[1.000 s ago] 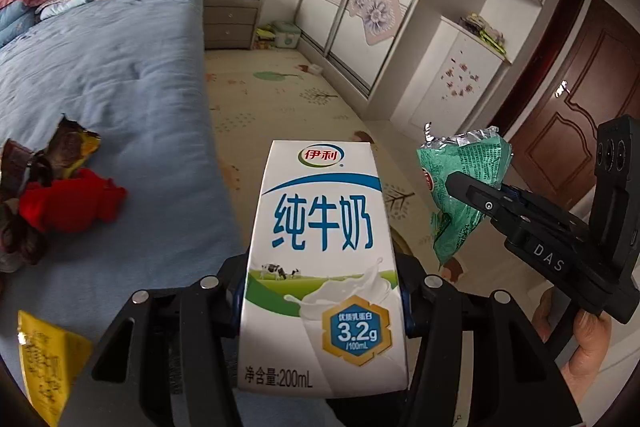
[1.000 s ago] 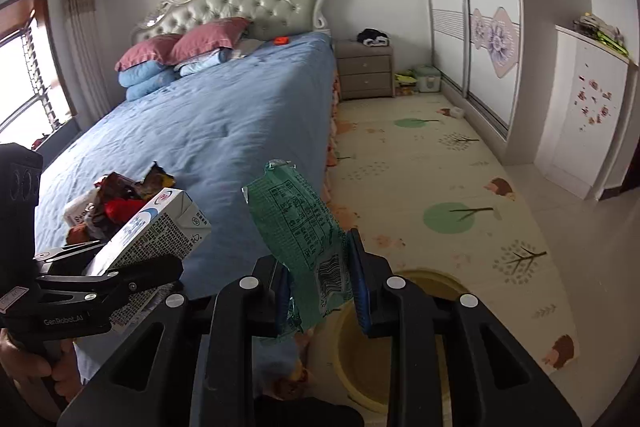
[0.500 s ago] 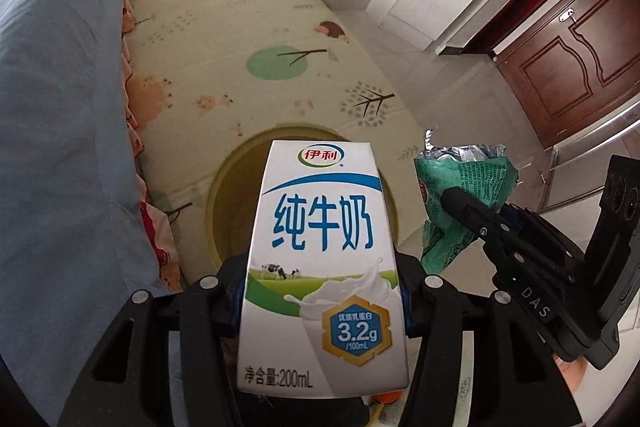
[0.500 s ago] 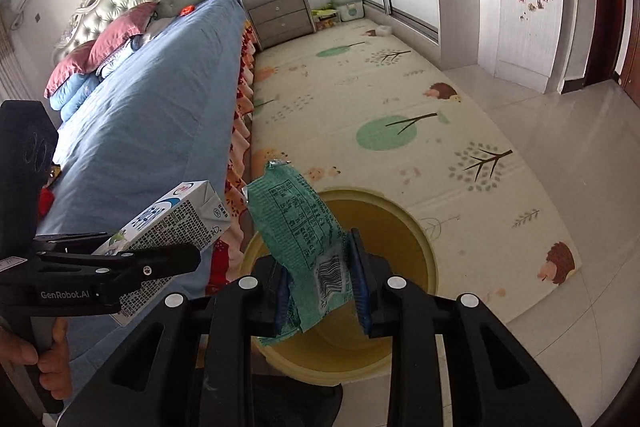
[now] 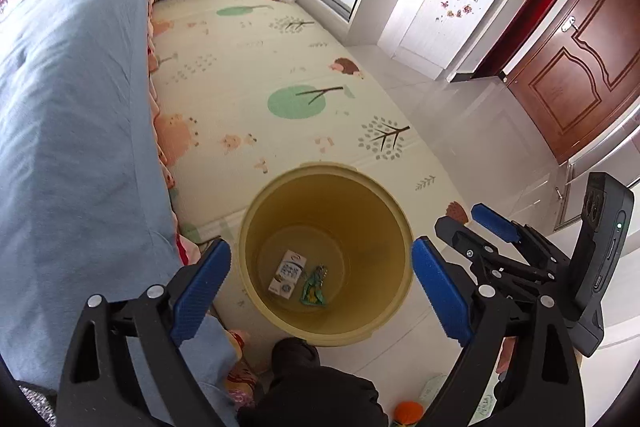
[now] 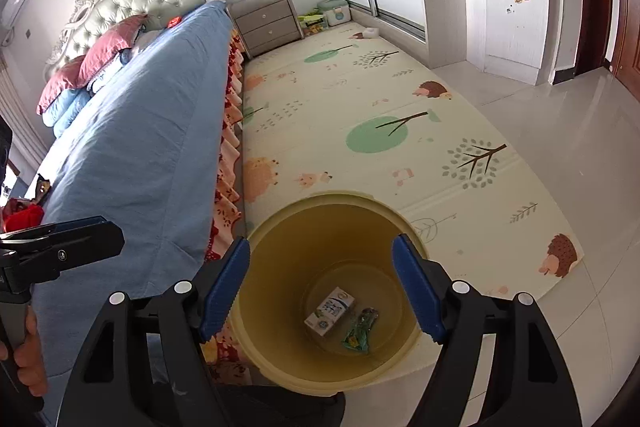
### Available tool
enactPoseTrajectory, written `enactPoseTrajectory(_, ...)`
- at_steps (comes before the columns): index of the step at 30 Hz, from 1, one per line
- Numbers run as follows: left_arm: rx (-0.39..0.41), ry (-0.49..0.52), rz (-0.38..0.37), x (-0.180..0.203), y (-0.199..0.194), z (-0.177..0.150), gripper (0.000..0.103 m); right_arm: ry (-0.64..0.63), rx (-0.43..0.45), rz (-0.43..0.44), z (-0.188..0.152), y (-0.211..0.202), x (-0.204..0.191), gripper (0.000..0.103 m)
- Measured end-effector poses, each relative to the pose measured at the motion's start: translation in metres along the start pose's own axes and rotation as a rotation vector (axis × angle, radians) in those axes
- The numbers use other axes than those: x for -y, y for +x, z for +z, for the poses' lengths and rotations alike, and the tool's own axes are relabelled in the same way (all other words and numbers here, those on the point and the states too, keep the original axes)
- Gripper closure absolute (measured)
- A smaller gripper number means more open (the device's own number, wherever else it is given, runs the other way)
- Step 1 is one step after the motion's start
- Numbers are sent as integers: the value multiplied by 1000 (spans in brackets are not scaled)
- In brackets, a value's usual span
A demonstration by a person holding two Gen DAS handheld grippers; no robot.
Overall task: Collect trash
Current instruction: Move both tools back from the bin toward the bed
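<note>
Both tongs hang over the yellow bin (image 5: pixel 256 223), spread wide and holding nothing: left tongs (image 5: pixel 320 283), right tongs (image 6: pixel 322 293). The milk carton (image 6: pixel 330 311) lies on the bin's floor, the green wrapper (image 6: pixel 359 335) just beside it at its 4 o'clock

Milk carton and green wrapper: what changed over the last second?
Both were let go. The left gripper and right gripper swung from the bed to above the yellow bin and opened; the milk carton and green wrapper now lie on its bottom. Bin and red trash on the bed stayed.
</note>
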State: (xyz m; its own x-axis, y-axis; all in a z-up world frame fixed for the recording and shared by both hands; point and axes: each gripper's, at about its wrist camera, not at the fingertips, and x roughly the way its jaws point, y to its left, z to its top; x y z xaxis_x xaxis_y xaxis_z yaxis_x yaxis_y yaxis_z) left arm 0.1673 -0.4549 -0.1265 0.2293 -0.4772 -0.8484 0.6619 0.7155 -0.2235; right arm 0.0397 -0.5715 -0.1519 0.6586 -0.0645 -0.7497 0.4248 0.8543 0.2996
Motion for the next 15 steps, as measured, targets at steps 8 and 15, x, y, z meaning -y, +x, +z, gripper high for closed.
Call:
enactPoseTrajectory(8, 160, 60, 79, 0, -70, -19, 10, -71, 60, 72, 3, -36, -52, 31)
enactPoseTrajectory(15, 229, 72, 152, -26, -115, -44, 10, -163, 93, 127, -2, -58, -110, 31)
